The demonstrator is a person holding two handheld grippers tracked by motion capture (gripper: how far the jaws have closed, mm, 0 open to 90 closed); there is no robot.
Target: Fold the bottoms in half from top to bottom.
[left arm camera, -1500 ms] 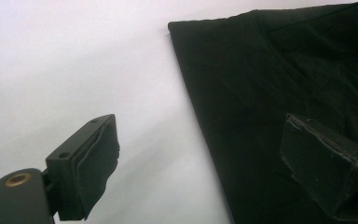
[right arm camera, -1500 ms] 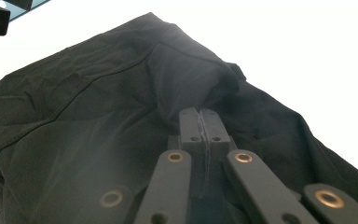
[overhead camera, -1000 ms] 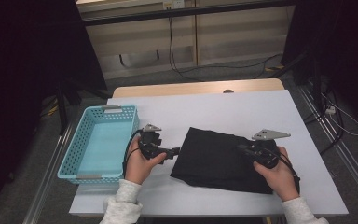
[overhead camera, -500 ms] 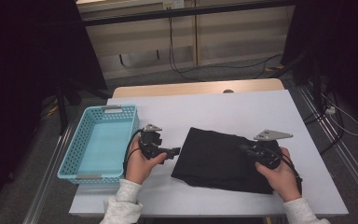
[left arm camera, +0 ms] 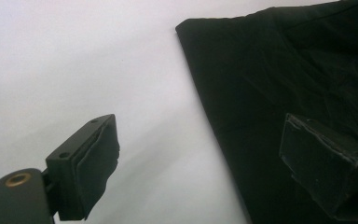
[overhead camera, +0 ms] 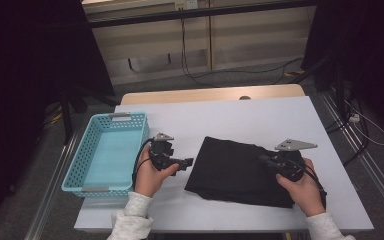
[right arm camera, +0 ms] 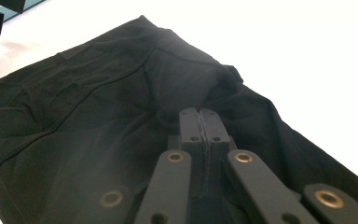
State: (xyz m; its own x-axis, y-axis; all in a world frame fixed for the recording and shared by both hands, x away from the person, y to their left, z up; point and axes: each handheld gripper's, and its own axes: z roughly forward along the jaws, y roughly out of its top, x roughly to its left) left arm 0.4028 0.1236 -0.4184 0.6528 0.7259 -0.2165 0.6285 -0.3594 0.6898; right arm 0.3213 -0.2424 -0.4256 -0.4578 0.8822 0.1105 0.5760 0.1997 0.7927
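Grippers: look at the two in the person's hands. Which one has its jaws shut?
The right gripper, resting on the black cloth: its jaws are pressed together. The left gripper, at the cloth's edge, has its jaws spread wide apart.

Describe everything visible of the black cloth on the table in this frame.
The black cloth is a dark, matte fabric, folded into a rough rectangle and lying flat on the white table, right of the blue basket. Seams and light creases run across its surface. The right gripper, jaws shut, pinches a raised fold near the cloth's right side. The left gripper stands open at its left edge, one jaw over the fabric, one over bare table.
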